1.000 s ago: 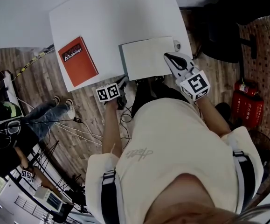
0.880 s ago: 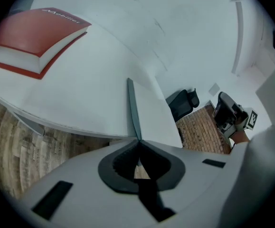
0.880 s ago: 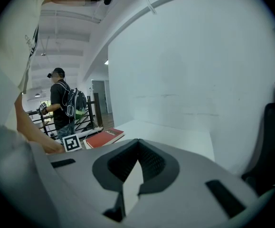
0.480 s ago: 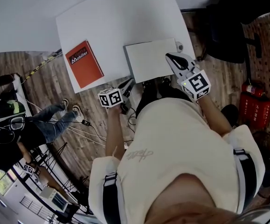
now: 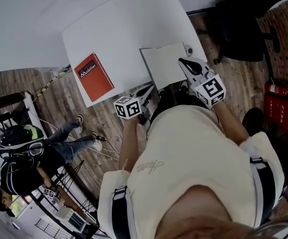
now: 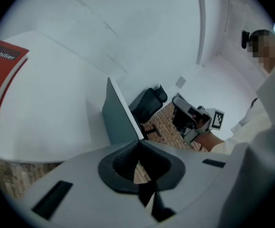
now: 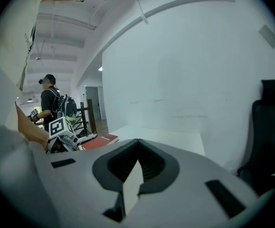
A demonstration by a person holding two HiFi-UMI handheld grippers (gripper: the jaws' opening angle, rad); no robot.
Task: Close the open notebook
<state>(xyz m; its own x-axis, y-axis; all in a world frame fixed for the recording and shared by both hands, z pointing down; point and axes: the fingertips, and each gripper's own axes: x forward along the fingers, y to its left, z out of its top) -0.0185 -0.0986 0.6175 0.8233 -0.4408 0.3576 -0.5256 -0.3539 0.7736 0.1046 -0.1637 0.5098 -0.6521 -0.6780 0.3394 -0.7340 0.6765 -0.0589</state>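
Fingers (image 6: 116, 164) of left gripper (image 6: 139, 142) pinched on the near-left corner of the grey-green cover (image 6: 120, 120) of the open white-paged notebook (image 5: 162, 63). The cover stands near upright, at the white table's (image 5: 119, 29) near right edge. Right gripper (image 7: 138, 141) fingers (image 7: 111, 164) together, empty, by the notebook's right edge. Cover looks thin, light and floppy, so I'd keep the corner grip.

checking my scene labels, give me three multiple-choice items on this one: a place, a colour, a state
1. In the head view, where does the red booklet lie?
A) left of the notebook, on the table
B) on top of the notebook
C) under the notebook

2. What colour is the outside of the notebook's raised cover?
A) yellow
B) grey-green
C) red

3. How do the jaws of the left gripper stand?
A) wide apart and empty
B) shut on the red booklet
C) shut on the cover's edge

Answers:
1 A: the booklet lies flat on the table, apart from the notebook.
2 B: the left gripper view shows the tilted cover grey-green.
3 C: the jaws meet where the cover's edge ends.
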